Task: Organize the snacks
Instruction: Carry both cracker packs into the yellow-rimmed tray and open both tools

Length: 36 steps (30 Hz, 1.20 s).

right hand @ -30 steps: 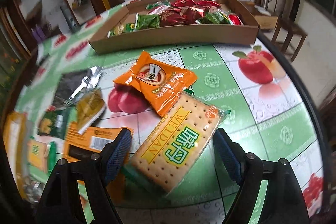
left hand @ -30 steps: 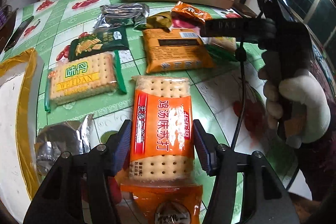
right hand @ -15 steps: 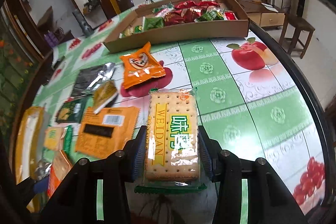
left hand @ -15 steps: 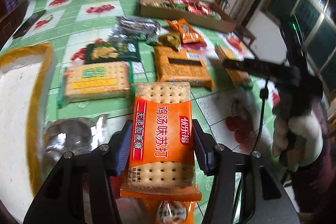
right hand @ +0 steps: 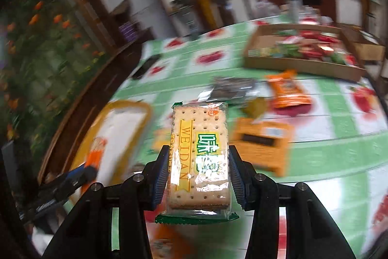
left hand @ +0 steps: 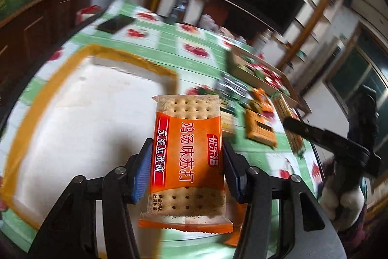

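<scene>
My left gripper (left hand: 185, 168) is shut on an orange cracker pack (left hand: 188, 142) and holds it in the air over a white tray with a yellow rim (left hand: 72, 113). My right gripper (right hand: 198, 176) is shut on a green Weidan cracker pack (right hand: 200, 154), lifted above the table. In the right wrist view the same tray (right hand: 118, 135) lies to the left, with the left gripper and its orange pack (right hand: 97, 154) over it. The right gripper shows at the right of the left wrist view (left hand: 327, 137).
A cardboard box (right hand: 303, 62) full of small snacks stands at the far side of the green fruit-print table. Loose packs lie between: an orange flat pack (right hand: 262, 145), an orange pouch (right hand: 288, 91), a dark foil bag (right hand: 230, 89). A dark phone (left hand: 116, 23) lies far left.
Both grippers have lifted their cracker packs off the table and swung left toward the yellow-rimmed tray. The right gripper closed on the Weidan pack a second ago.
</scene>
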Tool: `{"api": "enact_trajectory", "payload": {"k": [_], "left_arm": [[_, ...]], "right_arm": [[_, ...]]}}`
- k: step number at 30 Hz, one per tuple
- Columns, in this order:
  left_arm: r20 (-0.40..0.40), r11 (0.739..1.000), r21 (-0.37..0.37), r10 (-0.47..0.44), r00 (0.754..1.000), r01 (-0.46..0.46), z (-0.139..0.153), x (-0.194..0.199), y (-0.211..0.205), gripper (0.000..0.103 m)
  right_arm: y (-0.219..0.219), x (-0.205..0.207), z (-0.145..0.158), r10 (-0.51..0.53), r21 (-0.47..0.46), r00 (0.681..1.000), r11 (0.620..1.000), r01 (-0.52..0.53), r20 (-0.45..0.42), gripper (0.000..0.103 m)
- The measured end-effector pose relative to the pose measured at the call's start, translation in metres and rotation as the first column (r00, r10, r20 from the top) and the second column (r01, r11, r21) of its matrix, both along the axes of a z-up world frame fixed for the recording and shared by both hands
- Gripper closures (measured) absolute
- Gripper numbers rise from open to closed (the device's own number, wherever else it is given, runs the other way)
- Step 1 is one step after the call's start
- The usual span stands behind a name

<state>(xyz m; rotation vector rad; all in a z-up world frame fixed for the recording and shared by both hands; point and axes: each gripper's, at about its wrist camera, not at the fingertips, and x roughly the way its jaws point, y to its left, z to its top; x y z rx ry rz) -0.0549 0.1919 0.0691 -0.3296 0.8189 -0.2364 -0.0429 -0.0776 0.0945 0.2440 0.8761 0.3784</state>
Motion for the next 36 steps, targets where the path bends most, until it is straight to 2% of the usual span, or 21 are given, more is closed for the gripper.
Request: {"api": "enact_trajectory", "payload": {"k": [7,14,19,23,31,36], "left_arm": [[-0.043,0.994,0.003,0.111,0.993,-0.111,-0.017,0.011,0.051,0.051],[-0.086,0.981,0.040,0.194,0.977,-0.192,-0.035,0.018,0.086,0.051],[-0.123,0.973,0.055,0.228,0.966,-0.223,-0.048,0.015,0.097,0.051],[-0.136,0.972,0.060,0.235,0.963,-0.228,-0.052,0.012,0.098,0.051],[-0.121,0.958,0.014,0.286,0.951,-0.286,-0.043,0.003,0.107,0.049],[-0.085,0.946,-0.025,0.320,0.944,-0.323,-0.029,-0.012,0.112,0.046]], "right_arm": [[0.097,0.026,-0.010,0.184,0.056,0.980,0.982,-0.180,-0.079,0.056],[0.164,0.042,-0.032,0.256,0.084,0.957,0.966,-0.246,-0.139,0.056],[0.184,0.049,-0.056,0.294,0.151,0.933,0.952,-0.267,-0.207,0.056],[0.197,0.046,-0.069,0.305,0.142,0.924,0.950,-0.278,-0.232,0.056],[0.198,0.033,-0.067,0.300,0.124,0.931,0.952,-0.279,-0.208,0.053],[0.205,0.021,-0.058,0.350,0.132,0.919,0.935,-0.330,-0.180,0.050]]}}
